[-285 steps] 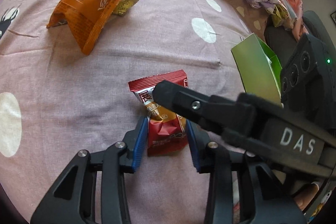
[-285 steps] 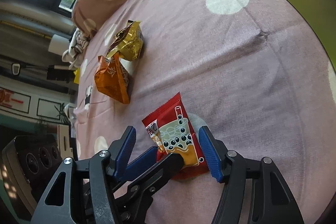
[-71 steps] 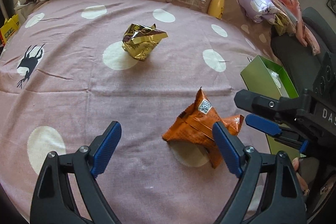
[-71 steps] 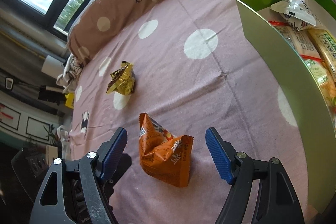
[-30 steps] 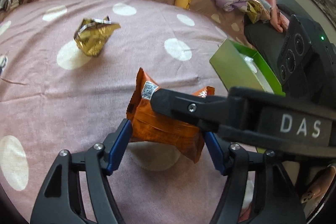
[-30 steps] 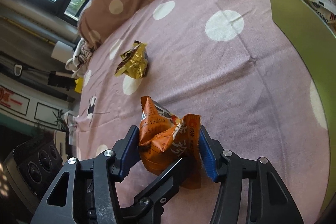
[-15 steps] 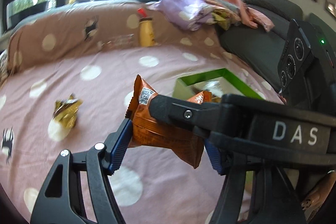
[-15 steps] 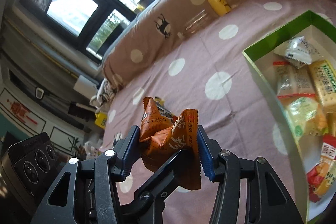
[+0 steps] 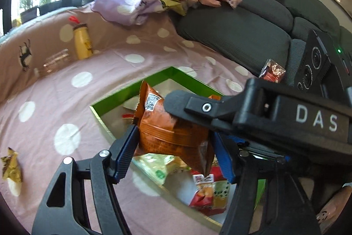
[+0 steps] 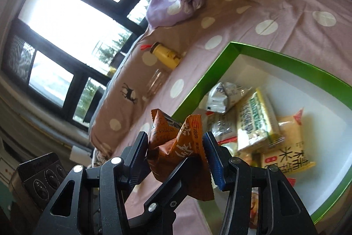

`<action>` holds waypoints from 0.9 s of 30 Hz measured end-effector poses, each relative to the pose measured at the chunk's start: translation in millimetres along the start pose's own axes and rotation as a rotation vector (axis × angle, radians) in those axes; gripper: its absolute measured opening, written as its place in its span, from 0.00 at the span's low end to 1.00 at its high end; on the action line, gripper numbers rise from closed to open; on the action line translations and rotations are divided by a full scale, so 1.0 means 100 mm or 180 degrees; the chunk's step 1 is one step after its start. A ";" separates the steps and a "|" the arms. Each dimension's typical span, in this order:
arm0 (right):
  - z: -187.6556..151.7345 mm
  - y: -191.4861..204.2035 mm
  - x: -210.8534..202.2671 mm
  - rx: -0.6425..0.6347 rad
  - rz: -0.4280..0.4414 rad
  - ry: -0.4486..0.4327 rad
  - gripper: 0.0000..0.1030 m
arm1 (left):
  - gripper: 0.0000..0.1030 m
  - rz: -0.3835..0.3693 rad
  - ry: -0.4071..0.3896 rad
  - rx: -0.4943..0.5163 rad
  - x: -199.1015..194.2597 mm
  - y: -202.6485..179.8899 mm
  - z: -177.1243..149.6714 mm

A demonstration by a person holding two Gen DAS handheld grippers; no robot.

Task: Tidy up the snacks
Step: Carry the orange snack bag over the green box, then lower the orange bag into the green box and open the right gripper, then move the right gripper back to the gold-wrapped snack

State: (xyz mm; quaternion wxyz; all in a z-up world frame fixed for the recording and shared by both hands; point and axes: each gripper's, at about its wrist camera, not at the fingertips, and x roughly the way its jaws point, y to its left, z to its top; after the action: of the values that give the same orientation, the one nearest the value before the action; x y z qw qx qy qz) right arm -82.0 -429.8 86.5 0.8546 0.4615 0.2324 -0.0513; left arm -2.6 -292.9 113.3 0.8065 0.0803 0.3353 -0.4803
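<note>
Both grippers, left [image 9: 176, 152] and right [image 10: 176, 156], clamp the orange packet [image 9: 170, 131] (crumpled) just above the green box [image 10: 220, 65], near its left wall.

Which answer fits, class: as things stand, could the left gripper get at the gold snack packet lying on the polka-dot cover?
Probably not yet. The left gripper is shut on the orange snack packet, shared with the right gripper, above the green box. The gold snack packet lies unobstructed, so it must let go first.

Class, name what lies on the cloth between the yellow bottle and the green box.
A clear glass jar on its side, seen best in the right wrist view, between the yellow bottle and green box.
</note>
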 end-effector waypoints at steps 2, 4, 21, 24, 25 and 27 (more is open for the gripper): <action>0.03 -0.07 -0.01 0.0072 -0.0075 -0.0039 0.52 | 0.64 -0.0060 0.0064 -0.0032 0.10 -0.05 0.01; 0.05 -0.15 -0.01 0.0144 -0.0116 -0.0056 0.52 | 0.64 -0.0069 0.0115 -0.0062 0.19 -0.06 0.01; 0.01 0.16 -0.17 -0.0324 -0.0571 -0.0526 0.76 | 0.76 0.0352 -0.0101 -0.0686 -0.61 0.51 -0.32; -0.06 0.31 -0.12 -0.0528 -0.0655 -0.0523 0.78 | 0.82 0.0739 -0.0135 -0.0857 -0.94 0.74 -0.48; -0.09 0.36 -0.09 -0.0587 -0.0678 -0.0506 0.79 | 0.85 0.0855 -0.0160 -0.0908 -1.05 0.83 -0.55; -0.15 0.44 -0.03 -0.0680 -0.0711 -0.0459 0.80 | 0.86 0.1023 -0.0245 -0.1013 -1.24 0.98 -0.71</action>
State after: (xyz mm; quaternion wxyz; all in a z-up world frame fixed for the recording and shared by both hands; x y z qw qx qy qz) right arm -76.8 -392.6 114.3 0.9023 0.3345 0.2245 -0.1539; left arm 7.0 -119.9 117.4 0.8873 -0.0139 0.3587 -0.2895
